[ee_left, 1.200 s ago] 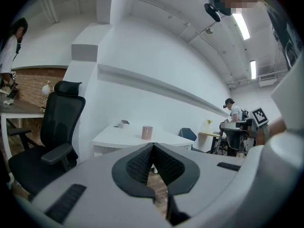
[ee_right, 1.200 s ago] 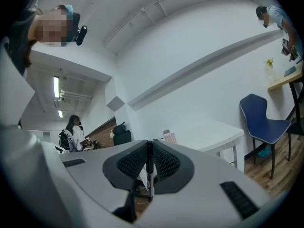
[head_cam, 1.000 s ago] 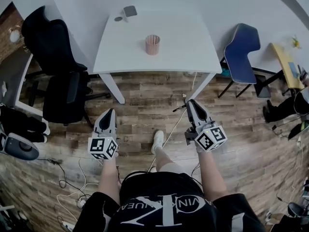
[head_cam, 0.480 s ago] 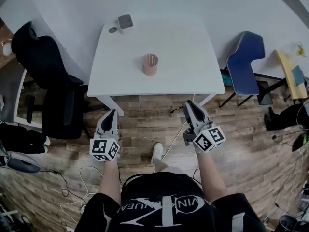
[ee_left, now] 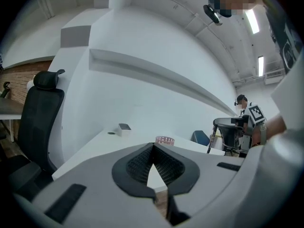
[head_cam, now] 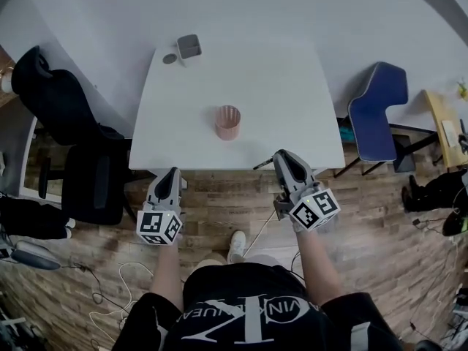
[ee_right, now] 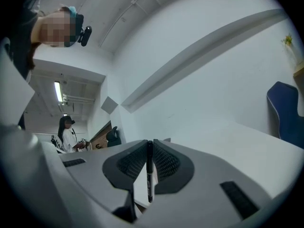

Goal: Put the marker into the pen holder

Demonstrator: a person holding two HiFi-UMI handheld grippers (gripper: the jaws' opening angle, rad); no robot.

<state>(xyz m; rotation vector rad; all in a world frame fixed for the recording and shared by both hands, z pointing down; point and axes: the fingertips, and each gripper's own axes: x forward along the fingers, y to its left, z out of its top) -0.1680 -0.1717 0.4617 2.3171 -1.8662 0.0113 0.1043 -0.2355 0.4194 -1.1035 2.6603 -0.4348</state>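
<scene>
A pink ribbed pen holder point(head_cam: 227, 122) stands upright near the middle of the white table point(head_cam: 292, 101); it also shows in the left gripper view as a small pink pen holder point(ee_left: 165, 140) beyond the jaws. My right gripper point(head_cam: 281, 159) is at the table's near edge, right of the holder, shut on a black marker point(head_cam: 263, 164) that pokes out to its left. In the right gripper view the marker point(ee_right: 149, 171) stands upright between the pads of the right gripper point(ee_right: 149, 145). My left gripper point(head_cam: 170, 175) hangs just before the near edge, jaws together, with nothing in it.
A small grey box point(head_cam: 189, 47) and a dark disc point(head_cam: 170, 58) lie at the table's far left corner. A black office chair point(head_cam: 66, 93) stands left of the table, a blue chair point(head_cam: 376, 108) to its right. Cables point(head_cam: 110, 284) trail over the wooden floor.
The table has come nearer in the head view; both grippers have moved from over the floor up to its near edge. The marker stays in the right gripper.
</scene>
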